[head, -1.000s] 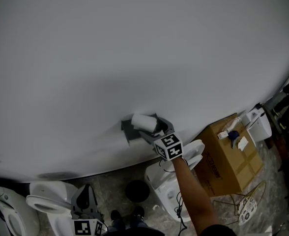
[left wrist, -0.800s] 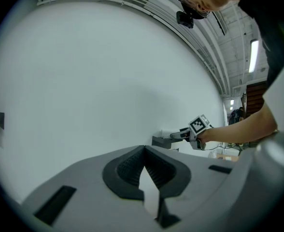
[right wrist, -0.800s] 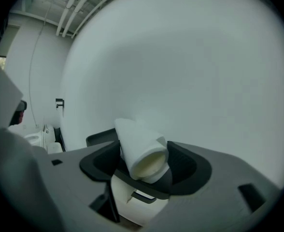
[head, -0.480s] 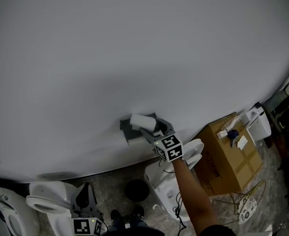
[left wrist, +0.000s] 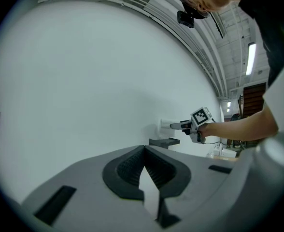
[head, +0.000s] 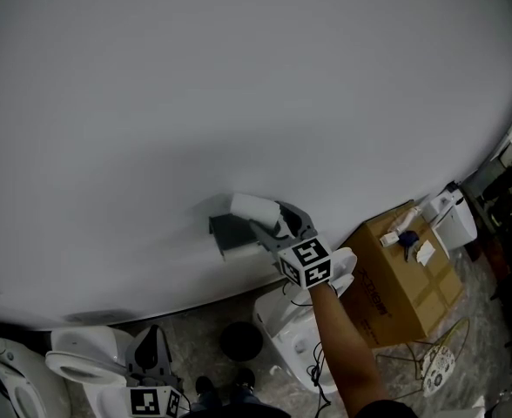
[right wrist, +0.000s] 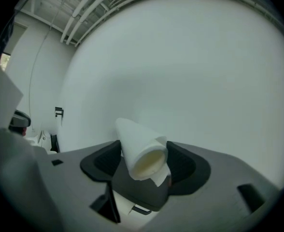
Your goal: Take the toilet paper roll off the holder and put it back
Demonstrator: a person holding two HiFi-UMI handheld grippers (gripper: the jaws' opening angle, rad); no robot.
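The white toilet paper roll (head: 254, 207) (right wrist: 142, 149) sits between the pads of my right gripper (head: 269, 217) (right wrist: 144, 161). Its jaws have just been closing and now press the roll from both sides. The roll hangs just above the grey wall holder (head: 230, 232), clear of it. In the left gripper view the roll (left wrist: 165, 125) shows above the holder (left wrist: 163, 141). My left gripper (head: 156, 333) (left wrist: 143, 150) stays low at the bottom left, shut with nothing in it.
The white wall (head: 239, 85) fills most of the head view. Below the holder stands a white toilet (head: 295, 325), with a cardboard box (head: 404, 277) to its right. Another toilet (head: 82, 360) is at the bottom left, and a dark round thing (head: 241, 340) lies on the floor.
The right gripper has risen with the roll, which sat at the holder before and now hangs above it. The left gripper has not moved.
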